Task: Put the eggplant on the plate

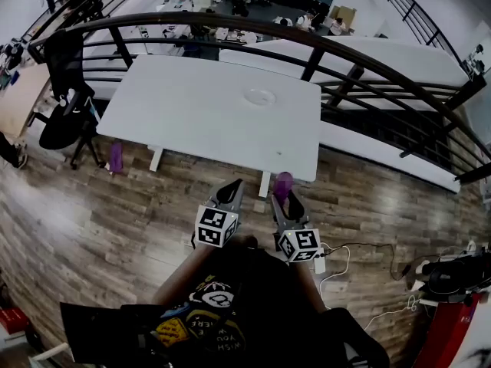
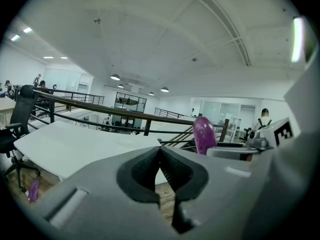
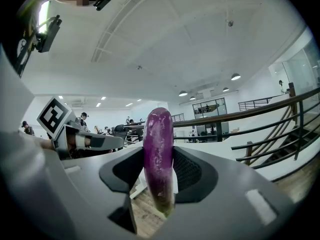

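In the head view, a white table (image 1: pixel 192 106) on wood-plank floor (image 1: pixel 92 221), backed by a dark railing (image 1: pixel 307 38), is seen at twelve o'clock of the left gripper (image 1: pixel 230 192) and right gripper (image 1: pixel 287 204), the plate (image 1: pixel 259 96) lying toward its far edge. In the left gripper view, the jaws are pressed together on nothing, with the eggplant (image 2: pixel 204 134) at two o'clock. In the right gripper view, the eggplant is pinched upright between the jaws beneath a white vaulted ceiling (image 3: pixel 200 44).

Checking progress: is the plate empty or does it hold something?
Empty: the plate lies bare on the white table; the eggplant stands clamped in the jaws of the right gripper.
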